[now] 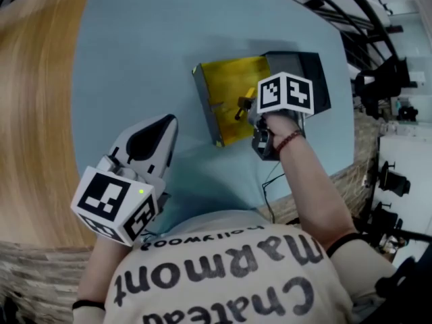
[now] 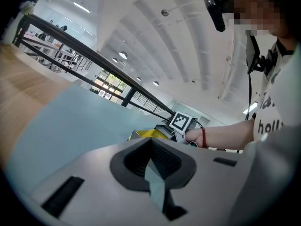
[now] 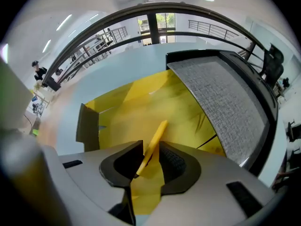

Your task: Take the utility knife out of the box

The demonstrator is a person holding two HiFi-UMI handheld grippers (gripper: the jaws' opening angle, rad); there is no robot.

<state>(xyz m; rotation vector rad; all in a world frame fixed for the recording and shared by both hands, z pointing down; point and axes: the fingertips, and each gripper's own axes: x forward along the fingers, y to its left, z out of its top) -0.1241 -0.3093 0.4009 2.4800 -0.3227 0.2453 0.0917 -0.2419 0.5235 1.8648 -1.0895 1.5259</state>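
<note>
The box (image 1: 226, 93) lies open toward the far right of the blue counter (image 1: 128, 59). Its yellow tray is on the left and its dark lid (image 1: 317, 79) is folded out to the right, where the lid's outer edge comes close to the counter's right edge. A wide stretch of blue surface runs left of the box and beyond it, out to the wooden border on the left.

The right gripper (image 3: 149, 161) points steeply down into the tray, near the tray's right side where it meets the lid. Its jaws stand apart with the yellow utility knife (image 3: 155, 138) slanting up between them. The knife leans toward the left jaw, and the pads do not look clamped on it. The tray's dark left wall (image 3: 88, 126) stands well off to the left of the jaws, and the lid's grey lining (image 3: 221, 102) rises close on the right.

The left gripper (image 2: 151, 157) hovers over the near left part of the counter, well apart from the box. Its jaws are slightly apart with only blue surface showing between them.
</note>
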